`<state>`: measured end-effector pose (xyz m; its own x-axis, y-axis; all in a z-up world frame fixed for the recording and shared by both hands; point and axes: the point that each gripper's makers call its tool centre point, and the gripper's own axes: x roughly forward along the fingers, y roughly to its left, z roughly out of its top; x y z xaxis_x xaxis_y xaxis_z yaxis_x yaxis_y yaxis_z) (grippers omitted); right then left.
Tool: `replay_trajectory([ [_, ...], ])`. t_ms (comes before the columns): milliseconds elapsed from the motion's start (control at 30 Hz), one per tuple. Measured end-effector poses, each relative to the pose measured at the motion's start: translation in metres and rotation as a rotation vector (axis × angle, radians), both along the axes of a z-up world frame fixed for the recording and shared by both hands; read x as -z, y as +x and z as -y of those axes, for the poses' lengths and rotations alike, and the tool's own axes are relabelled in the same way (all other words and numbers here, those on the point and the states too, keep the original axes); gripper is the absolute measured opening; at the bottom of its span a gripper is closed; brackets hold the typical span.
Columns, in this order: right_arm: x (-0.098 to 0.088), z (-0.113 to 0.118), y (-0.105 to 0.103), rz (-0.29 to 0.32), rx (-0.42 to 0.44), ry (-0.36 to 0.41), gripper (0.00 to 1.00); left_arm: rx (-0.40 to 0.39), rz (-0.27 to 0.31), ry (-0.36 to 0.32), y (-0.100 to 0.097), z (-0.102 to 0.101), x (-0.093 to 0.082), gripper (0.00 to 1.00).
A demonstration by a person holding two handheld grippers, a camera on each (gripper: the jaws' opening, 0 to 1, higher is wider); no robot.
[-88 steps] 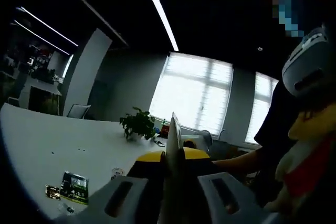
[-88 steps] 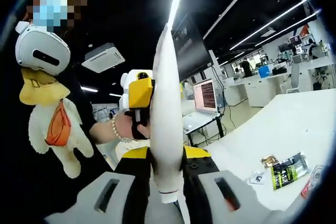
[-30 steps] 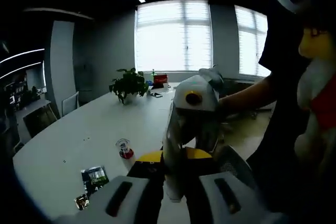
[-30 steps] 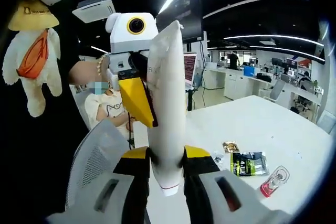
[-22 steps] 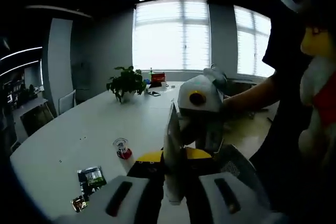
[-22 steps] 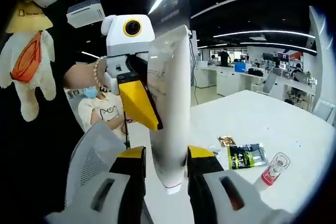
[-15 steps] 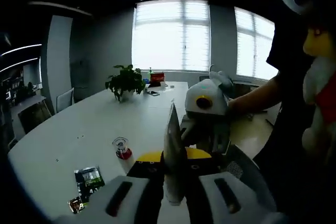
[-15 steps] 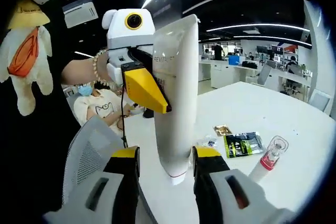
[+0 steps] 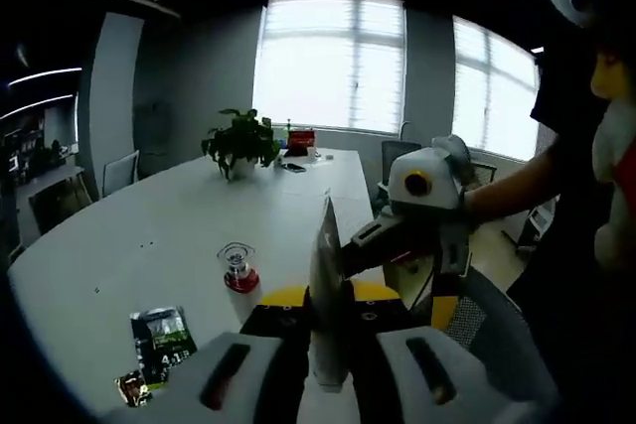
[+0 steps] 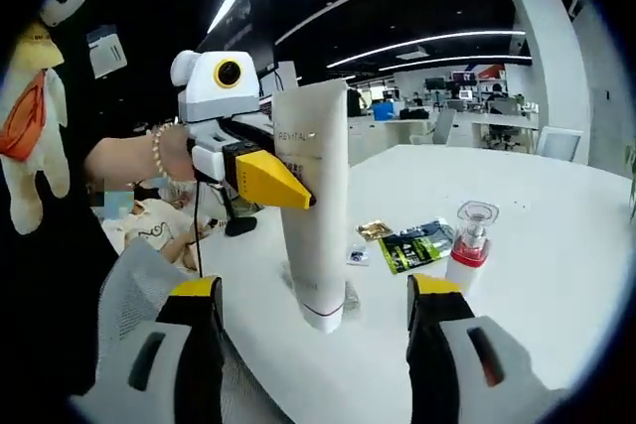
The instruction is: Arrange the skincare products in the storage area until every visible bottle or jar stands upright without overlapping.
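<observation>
Since half a second ago the right gripper (image 10: 313, 320) has let go of the white tube (image 10: 313, 201): its jaws, then close on either side of the tube's lower end, now stand wide apart with clear gaps to it, and the tube sits farther off in the right gripper view.

Left gripper (image 9: 328, 330): jaws together, clamped on the white tube (image 9: 326, 295), seen edge-on as a thin blade rising between them. In the right gripper view the same gripper (image 10: 298, 196) enters from the left, held by a hand (image 10: 171, 161) with a bead bracelet; its yellow jaw lies across the tube's upper part. The tube hangs roughly upright, crimped end up, cap end down, just above the near edge of the white table (image 10: 556, 275); contact with the table cannot be told.

In the left gripper view the right gripper (image 9: 397, 235) shows from the right, beyond the tube.

On the table, right gripper view: small bottle with red collar and clear cap (image 10: 469, 245), upright, right of the tube and apart from it. Dark green sachet (image 10: 417, 242) lies flat just left of the bottle; small gold packet (image 10: 375, 230) lies left of the sachet. In the left gripper view: bottle (image 9: 237, 268) upright, sachet (image 9: 162, 333) nearer and left, gold packet (image 9: 130, 385) nearest. Potted plant (image 9: 241, 142) at the far end.
</observation>
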<state>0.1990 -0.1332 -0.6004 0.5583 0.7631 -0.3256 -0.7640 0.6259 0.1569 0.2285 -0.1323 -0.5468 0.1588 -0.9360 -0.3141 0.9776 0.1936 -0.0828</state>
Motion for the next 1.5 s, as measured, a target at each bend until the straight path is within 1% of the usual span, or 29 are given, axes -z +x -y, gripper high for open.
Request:
replay_trajectory([
  [100, 0.009, 0.009, 0.005, -0.011, 0.04, -0.006, 0.85, -0.011, -0.007, 0.006, 0.011, 0.001, 0.011, 0.12],
  [167, 0.014, 0.012, 0.005, -0.022, 0.055, -0.008, 0.88, -0.014, -0.003, 0.01, 0.01, 0.002, 0.011, 0.12],
  [200, 0.015, 0.013, 0.005, -0.024, 0.061, -0.009, 0.9, -0.013, 0.001, 0.009, 0.013, 0.002, 0.015, 0.12],
  [233, 0.017, 0.015, 0.005, -0.028, 0.067, -0.009, 0.9, -0.013, 0.002, 0.008, 0.018, 0.004, 0.019, 0.12],
  [267, 0.018, 0.015, 0.005, -0.03, 0.069, -0.01, 0.91, -0.013, 0.003, 0.007, 0.018, 0.004, 0.02, 0.12],
  [300, 0.023, 0.017, 0.005, -0.04, 0.078, -0.011, 0.92, -0.012, 0.01, 0.003, 0.022, 0.007, 0.023, 0.12],
  [433, 0.032, 0.022, 0.008, -0.056, 0.098, -0.022, 0.95, -0.026, 0.016, -0.002, 0.033, 0.012, 0.035, 0.12],
  [567, 0.034, 0.026, 0.01, -0.071, 0.12, -0.017, 0.97, -0.049, 0.02, -0.009, 0.047, 0.014, 0.047, 0.12],
  [600, 0.035, 0.027, 0.01, -0.072, 0.125, -0.018, 0.98, -0.052, 0.026, -0.012, 0.055, 0.014, 0.055, 0.12],
  [667, 0.037, 0.03, 0.011, -0.077, 0.134, -0.021, 0.99, -0.066, 0.042, -0.019, 0.063, 0.014, 0.059, 0.12],
  [767, 0.041, 0.033, 0.01, -0.088, 0.145, -0.025, 0.98, -0.068, 0.076, -0.048, 0.075, 0.015, 0.061, 0.12],
  [833, 0.044, 0.034, 0.009, -0.097, 0.152, -0.028, 0.98, -0.058, 0.101, -0.062, 0.079, 0.017, 0.06, 0.12],
  [867, 0.045, 0.034, 0.008, -0.099, 0.155, -0.029, 0.98, -0.057, 0.102, -0.064, 0.081, 0.017, 0.06, 0.12],
  [967, 0.049, 0.036, 0.007, -0.107, 0.165, -0.027, 0.98, -0.041, 0.132, -0.076, 0.089, 0.02, 0.062, 0.11],
  [1033, 0.051, 0.037, 0.007, -0.112, 0.171, -0.028, 0.98, -0.033, 0.139, -0.072, 0.091, 0.021, 0.064, 0.11],
  [1100, 0.052, 0.037, 0.007, -0.116, 0.174, -0.027, 0.97, -0.025, 0.143, -0.073, 0.096, 0.021, 0.072, 0.11],
  [1133, 0.052, 0.037, 0.007, -0.116, 0.175, -0.028, 0.97, -0.024, 0.145, -0.074, 0.095, 0.021, 0.072, 0.11],
  [1233, 0.052, 0.039, 0.007, -0.112, 0.183, -0.027, 0.96, -0.027, 0.133, -0.077, 0.095, 0.019, 0.078, 0.11],
  [1400, 0.051, 0.04, 0.007, -0.111, 0.19, -0.026, 0.96, -0.03, 0.107, -0.077, 0.089, 0.014, 0.084, 0.11],
  [1433, 0.051, 0.04, 0.007, -0.111, 0.19, -0.027, 0.96, -0.031, 0.101, -0.097, 0.089, 0.013, 0.082, 0.12],
  [1500, 0.051, 0.04, 0.007, -0.113, 0.192, -0.025, 0.96, -0.031, 0.103, -0.091, 0.091, 0.007, 0.087, 0.12],
])
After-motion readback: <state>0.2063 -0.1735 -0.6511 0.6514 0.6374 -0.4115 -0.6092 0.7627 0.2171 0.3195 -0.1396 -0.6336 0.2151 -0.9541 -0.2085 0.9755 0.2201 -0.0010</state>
